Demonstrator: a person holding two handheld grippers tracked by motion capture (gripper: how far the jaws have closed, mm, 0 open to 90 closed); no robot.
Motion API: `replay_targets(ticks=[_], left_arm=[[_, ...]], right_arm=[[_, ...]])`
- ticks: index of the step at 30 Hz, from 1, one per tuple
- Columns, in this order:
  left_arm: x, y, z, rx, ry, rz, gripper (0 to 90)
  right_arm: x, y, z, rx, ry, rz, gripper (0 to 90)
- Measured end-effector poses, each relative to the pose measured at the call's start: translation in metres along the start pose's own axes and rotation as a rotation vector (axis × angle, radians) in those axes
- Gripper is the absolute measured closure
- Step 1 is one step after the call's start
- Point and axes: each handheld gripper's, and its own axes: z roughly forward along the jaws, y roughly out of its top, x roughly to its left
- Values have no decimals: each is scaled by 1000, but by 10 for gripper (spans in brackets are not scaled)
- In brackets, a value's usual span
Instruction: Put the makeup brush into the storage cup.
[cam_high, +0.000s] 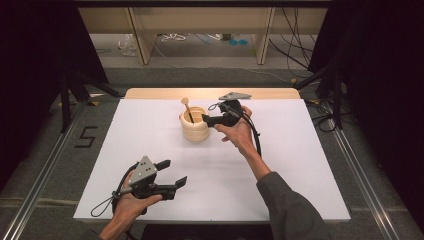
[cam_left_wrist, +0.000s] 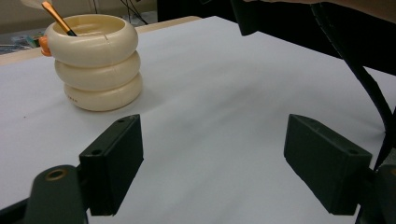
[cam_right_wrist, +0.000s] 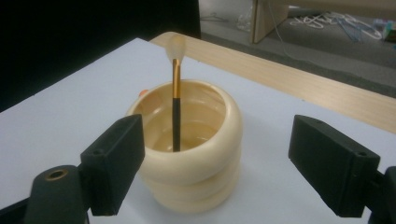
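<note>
Cream and glossy, the ringed holder (cam_right_wrist: 187, 144) standing far back on the worktop (cam_high: 150, 150) looks stiff but slippery, so with your right tool (cam_right_wrist: 219, 163) wide open and empty, you'd likely pinch the light brush (cam_right_wrist: 175, 107) by its upright handle; your left tool (cam_high: 170, 175) idles open.

right gripper (cam_right_wrist: 219, 163) jaws standing wide apart, framing cream ribbed three-ring holder (cam_right_wrist: 196, 154) on white table (cam_right_wrist: 60, 121); black-and-gold brush (cam_right_wrist: 176, 107) standing inside.
</note>
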Motion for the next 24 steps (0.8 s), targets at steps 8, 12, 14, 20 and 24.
replay_targets(ticks=[8, 12, 14, 20, 24], left_arm=[[2, 1, -1, -7, 9, 3, 195], [2, 1, -1, -8, 10, 3, 195], [2, 1, -1, -8, 9, 3, 195], [2, 1, -1, -6, 16, 9, 195], [3, 1, -1, -15, 13, 4, 195]], right_arm=[[-1, -4, -27, -55, 8, -36, 196], [0, -6, -38, -65, 16, -40, 200], [0, -8, -42, -70, 18, -37, 200], [4, -17, -57, -105, 36, -52, 204], [7, -25, -65, -107, 57, -53, 206]])
